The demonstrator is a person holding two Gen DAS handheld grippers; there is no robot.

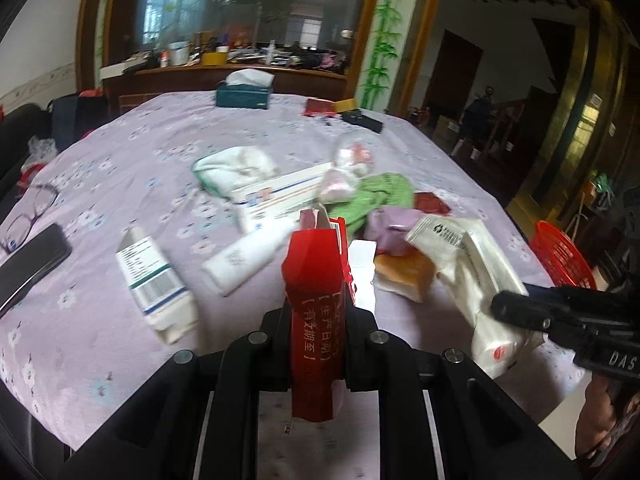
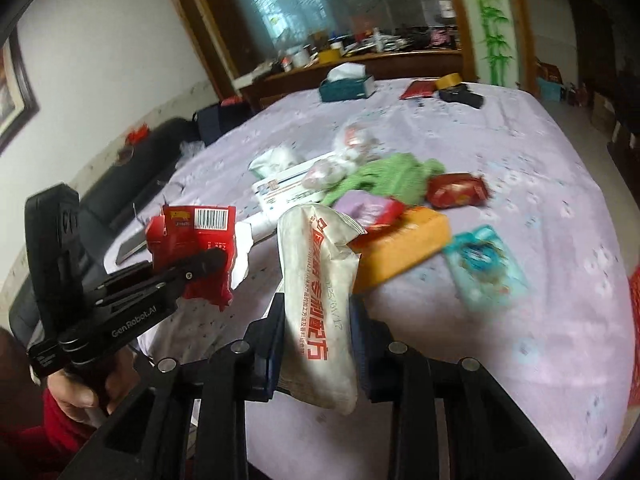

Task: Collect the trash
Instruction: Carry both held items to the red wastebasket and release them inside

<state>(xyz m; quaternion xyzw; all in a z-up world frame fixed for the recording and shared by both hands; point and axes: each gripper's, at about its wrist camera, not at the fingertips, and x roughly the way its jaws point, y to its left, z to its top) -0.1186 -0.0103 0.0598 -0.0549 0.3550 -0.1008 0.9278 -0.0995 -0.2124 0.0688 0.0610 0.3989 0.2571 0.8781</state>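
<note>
Left wrist view: the left gripper [image 1: 316,324] pinches a red carton [image 1: 316,280] upright between its fingers, above the near edge of the table [image 1: 120,184], which wears a lilac flowered cloth. Just left of it lie a white medicine box [image 1: 154,280] and a white bottle [image 1: 244,260]; further left, a black phone [image 1: 32,264] and glasses [image 1: 28,212] sit by the table's left edge. Ahead, a heap blocks the middle: a long white box [image 1: 280,196], green cloth [image 1: 376,196], a purple wrapper [image 1: 392,224] and an orange block [image 1: 404,272]. To the right, the right gripper [image 1: 512,306] clamps a white packet [image 1: 472,272]. A red basket [image 1: 564,256] stands beyond the right edge. The far half of the table lies mostly bare up to a teal tissue box [image 1: 244,94].

Right wrist view: the right gripper [image 2: 318,320] is pressed on the white packet [image 2: 320,284], which is printed in red and held above the table's near edge. At left, the left gripper [image 2: 208,264] carries the red carton [image 2: 192,236]. Beyond the packet lie the orange block [image 2: 400,244], a red wrapper [image 2: 456,190] and a teal sachet [image 2: 480,264]; the table's right side is open cloth.
</note>
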